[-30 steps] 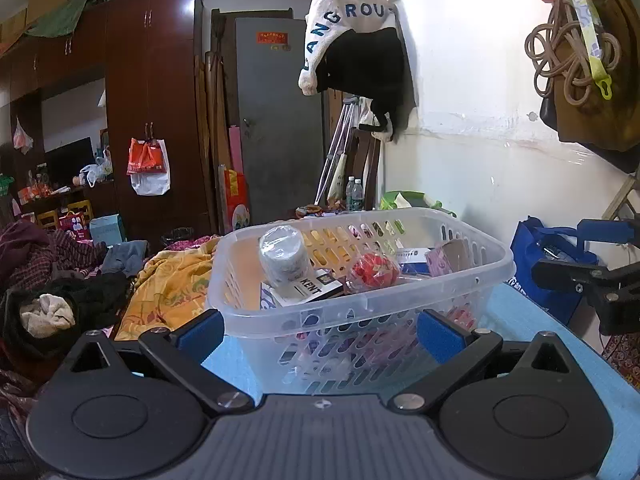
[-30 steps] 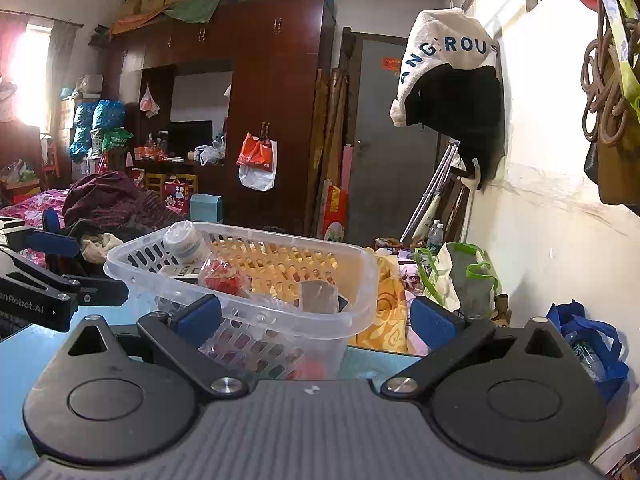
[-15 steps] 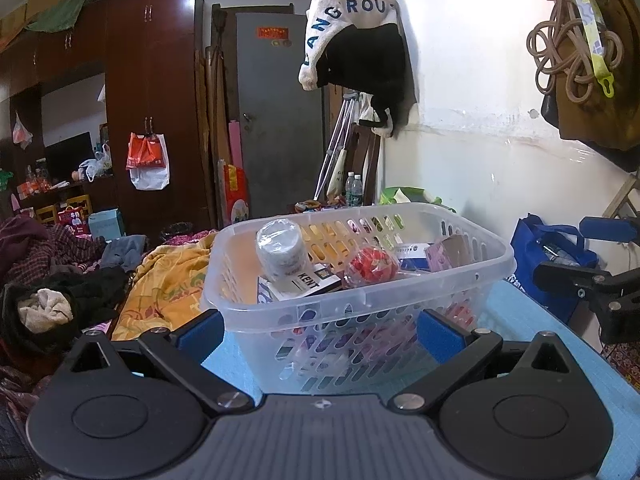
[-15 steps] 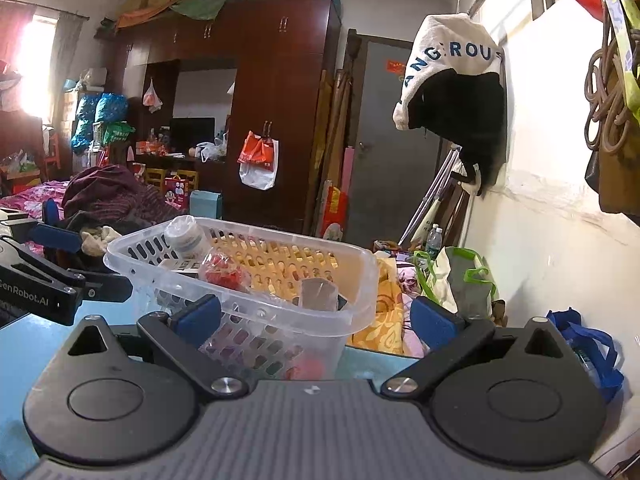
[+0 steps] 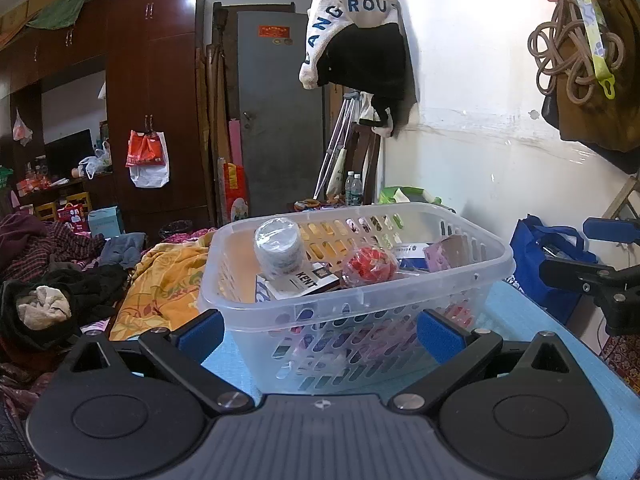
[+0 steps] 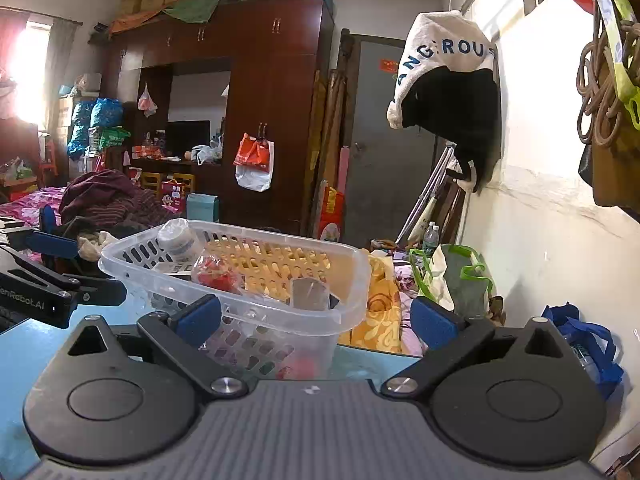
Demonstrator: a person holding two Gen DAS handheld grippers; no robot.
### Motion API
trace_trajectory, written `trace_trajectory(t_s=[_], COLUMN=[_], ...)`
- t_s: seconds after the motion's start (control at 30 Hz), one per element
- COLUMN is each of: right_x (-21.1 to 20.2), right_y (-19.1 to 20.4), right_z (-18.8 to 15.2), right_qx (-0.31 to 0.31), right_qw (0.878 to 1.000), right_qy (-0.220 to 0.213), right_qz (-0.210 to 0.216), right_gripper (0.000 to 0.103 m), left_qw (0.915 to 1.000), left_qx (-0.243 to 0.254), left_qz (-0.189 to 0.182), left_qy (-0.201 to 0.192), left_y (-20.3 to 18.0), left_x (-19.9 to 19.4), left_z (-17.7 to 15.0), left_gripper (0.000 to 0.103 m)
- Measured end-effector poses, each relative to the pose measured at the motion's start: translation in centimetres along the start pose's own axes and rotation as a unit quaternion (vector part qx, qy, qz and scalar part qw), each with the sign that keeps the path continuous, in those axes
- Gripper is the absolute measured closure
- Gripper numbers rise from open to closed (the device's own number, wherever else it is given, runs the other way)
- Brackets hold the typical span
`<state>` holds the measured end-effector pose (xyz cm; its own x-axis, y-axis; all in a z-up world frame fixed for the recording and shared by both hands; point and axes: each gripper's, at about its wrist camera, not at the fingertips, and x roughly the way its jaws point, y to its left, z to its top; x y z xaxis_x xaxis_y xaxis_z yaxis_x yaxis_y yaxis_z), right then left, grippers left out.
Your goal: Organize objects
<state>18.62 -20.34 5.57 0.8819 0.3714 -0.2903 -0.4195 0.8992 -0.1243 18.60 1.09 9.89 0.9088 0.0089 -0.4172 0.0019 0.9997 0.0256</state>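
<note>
A clear slotted plastic basket (image 5: 496,260) (image 6: 352,300) stands on the light blue table (image 5: 516,316) (image 6: 24,340). Inside lie a wrapped white jar (image 5: 280,246) (image 6: 180,238), a red item in clear wrap (image 5: 370,264) (image 6: 214,274), a KENT box (image 5: 298,280) and a pink packet (image 5: 444,252). My left gripper (image 5: 320,330) is open in front of the basket's near wall, its blue pads (image 5: 200,330) wide apart and holding nothing. My right gripper (image 6: 316,318) is open too, level with the basket's right corner. Each gripper shows at the edge of the other's view.
A white wall (image 5: 480,120) runs along the right, with a hanging jacket (image 5: 356,40), ropes and bags (image 5: 576,60). A blue bag (image 5: 536,256) sits beside the table. Beyond the table lie an orange blanket (image 5: 168,284) and piled clothes (image 5: 60,280); a dark wardrobe (image 6: 272,120) stands behind.
Both views have shifted only slightly; the basket sits a touch lower and nearer in the left wrist view. Both grippers have stayed open and empty.
</note>
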Motion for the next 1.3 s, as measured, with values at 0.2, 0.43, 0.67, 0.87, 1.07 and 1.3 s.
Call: trace_trajectory(t_s=[0.2, 0.43, 0.67, 0.87, 1.07, 1.3], right_x=[-0.06, -0.07, -0.06, -0.17, -0.15, -0.03], right_y=[-0.24, -0.21, -0.26, -0.55, -0.59, -0.57], right_z=[-0.07, -0.20, -0.26, -0.12, -0.14, -0.35], right_qx=[0.004, 0.003, 0.002, 0.007, 0.006, 0.006], right_qw=[1.000, 1.000, 1.000, 1.000, 1.000, 1.000], right_qy=[-0.002, -0.002, 0.000, -0.003, -0.004, -0.002], right_qz=[-0.001, -0.001, -0.002, 0.000, -0.001, -0.002], right_gripper=[0.000, 0.000, 0.000, 0.000, 0.000, 0.000], left_qw=[1.0000, 1.0000, 1.0000, 1.0000, 1.0000, 1.0000], left_qx=[0.000, 0.000, 0.000, -0.001, -0.001, 0.000], left_qz=[0.000, -0.003, -0.003, -0.004, -0.005, -0.007], left_qy=[0.001, 0.002, 0.003, 0.003, 0.003, 0.004], left_y=[-0.07, -0.26, -0.39, -0.36, -0.61, -0.80], left_x=[0.04, 0.12, 0.20, 0.22, 0.37, 0.44], left_z=[-0.01, -0.20, -0.36, -0.33, -0.37, -0.43], left_gripper=[0.000, 0.000, 0.000, 0.000, 0.000, 0.000])
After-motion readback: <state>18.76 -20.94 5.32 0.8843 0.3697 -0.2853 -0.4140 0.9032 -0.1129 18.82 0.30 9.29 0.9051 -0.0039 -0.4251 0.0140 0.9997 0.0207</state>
